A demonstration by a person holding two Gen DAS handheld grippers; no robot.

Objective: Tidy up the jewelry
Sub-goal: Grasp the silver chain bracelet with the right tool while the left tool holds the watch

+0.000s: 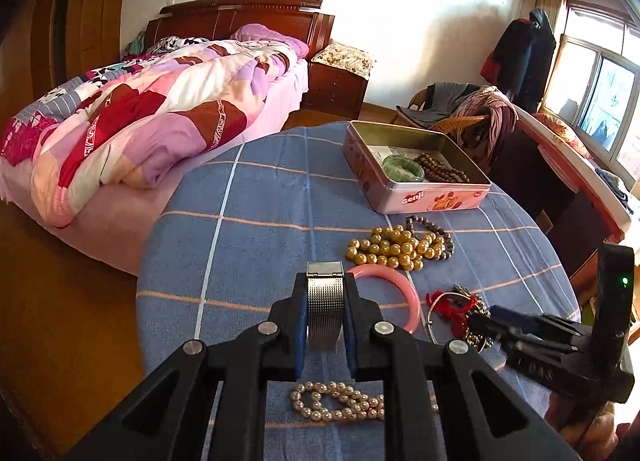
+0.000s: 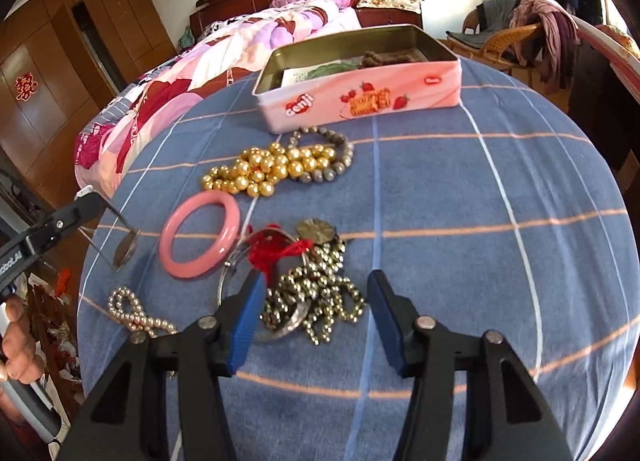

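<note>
My left gripper (image 1: 326,285) is shut on a silver mesh watch band (image 1: 325,303) and holds it above the table; the watch also shows in the right wrist view (image 2: 125,247). My right gripper (image 2: 316,293) is open, its fingers on either side of a heap of dark metallic beads (image 2: 320,297) with a red cord (image 2: 280,251). A pink bangle (image 2: 199,235), gold beads (image 2: 266,169), grey beads (image 2: 340,159) and a pearl strand (image 1: 336,407) lie on the blue cloth. The open pink tin (image 1: 416,189) holds a green bangle (image 1: 402,168) and brown beads (image 1: 442,169).
The round table with its blue checked cloth (image 2: 460,261) stands beside a bed with a patchwork quilt (image 1: 132,113). A wicker chair with clothes (image 1: 468,109) and a window are at the far right. A wardrobe (image 2: 60,73) is at the left.
</note>
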